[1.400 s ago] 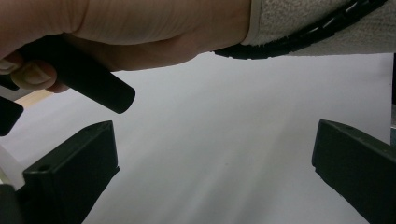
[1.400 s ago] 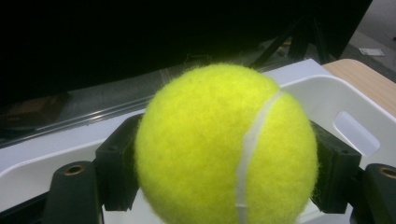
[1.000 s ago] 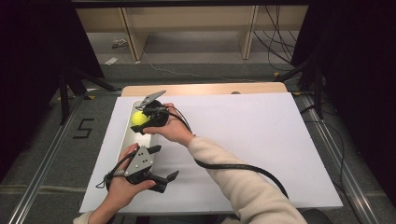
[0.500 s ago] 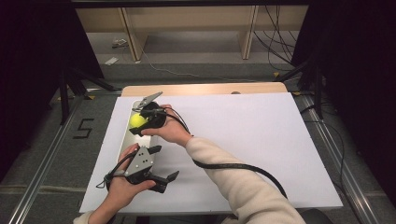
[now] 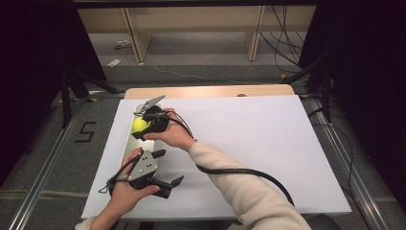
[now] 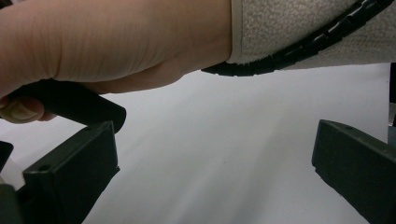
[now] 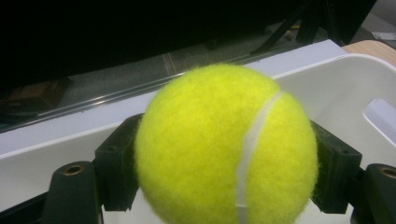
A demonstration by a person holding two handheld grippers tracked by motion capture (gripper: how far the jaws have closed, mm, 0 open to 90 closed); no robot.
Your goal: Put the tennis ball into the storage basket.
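A person is sitting at a table (image 5: 268, 143) covered with a white sheet, working a hand-held gripper in each hand. The right gripper (image 5: 143, 125) is reaching across to the far left part of the table and is grasping a yellow tennis ball (image 5: 139, 124), its two black jaws pressing on opposite sides of the ball. In the right gripper view, the tennis ball (image 7: 226, 147) is sitting squarely between the jaws, its white seam curving down the right half. The ball is hanging over a white plastic bin (image 5: 131, 141) that is lying along the left edge of the table; the bin's white wall (image 7: 336, 88) is rising just behind the ball, with a slot handle at one end. Whether the ball is touching the bin's floor cannot be told.

The left gripper (image 5: 165, 167) is resting near the front left of the table, close to the person, its jaws standing wide apart with nothing between them. In the left gripper view, the person's right wrist (image 6: 121, 44) and cream sleeve (image 6: 303, 32) are crossing overhead, with the black ribbed cable (image 6: 299, 51) running along the sleeve.
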